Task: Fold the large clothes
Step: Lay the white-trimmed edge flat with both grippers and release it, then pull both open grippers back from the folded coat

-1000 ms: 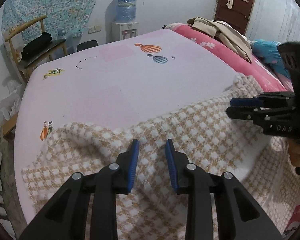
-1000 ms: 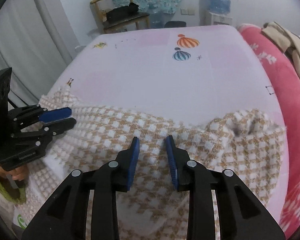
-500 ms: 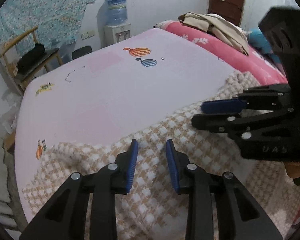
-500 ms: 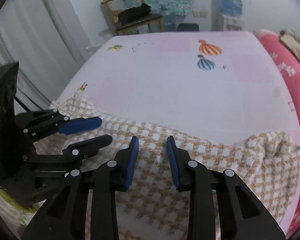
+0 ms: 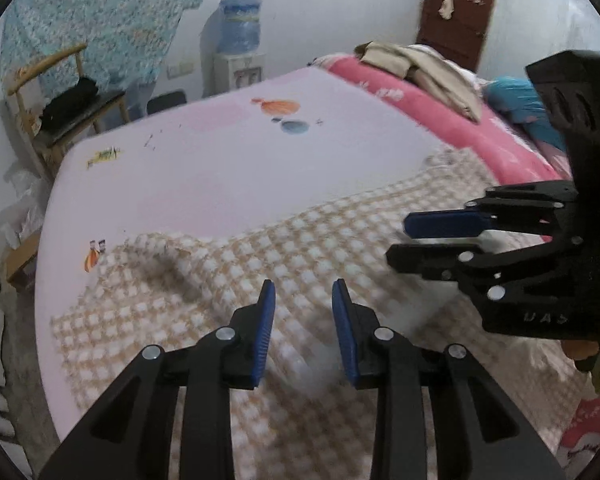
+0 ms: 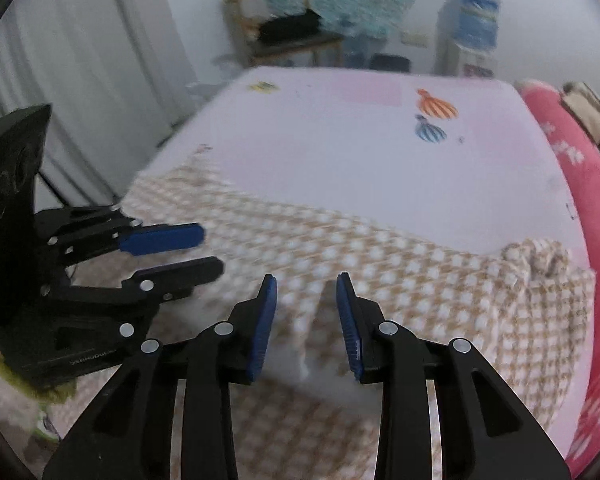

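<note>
A large tan-and-white checked garment (image 5: 308, 256) lies spread across the near part of a pink bed (image 5: 228, 168); it also shows in the right wrist view (image 6: 380, 264). My left gripper (image 5: 303, 300) is open and empty just above the cloth. My right gripper (image 6: 306, 292) is open and empty above a raised fold of the same cloth. Each gripper shows in the other's view, the right one (image 5: 400, 240) at the right and the left one (image 6: 212, 250) at the left, both close together.
A red quilt (image 5: 428, 120) with beige clothes (image 5: 412, 64) lies along the bed's right side. A wooden chair (image 5: 60, 104) with a black bag and a water dispenser (image 5: 240, 56) stand beyond the bed. A curtain (image 6: 80, 80) hangs at the left.
Both grippers have stayed open and drawn closer together over the checked garment. The views are now blurred by motion and the cloth has a raised fold between the right fingers.
</note>
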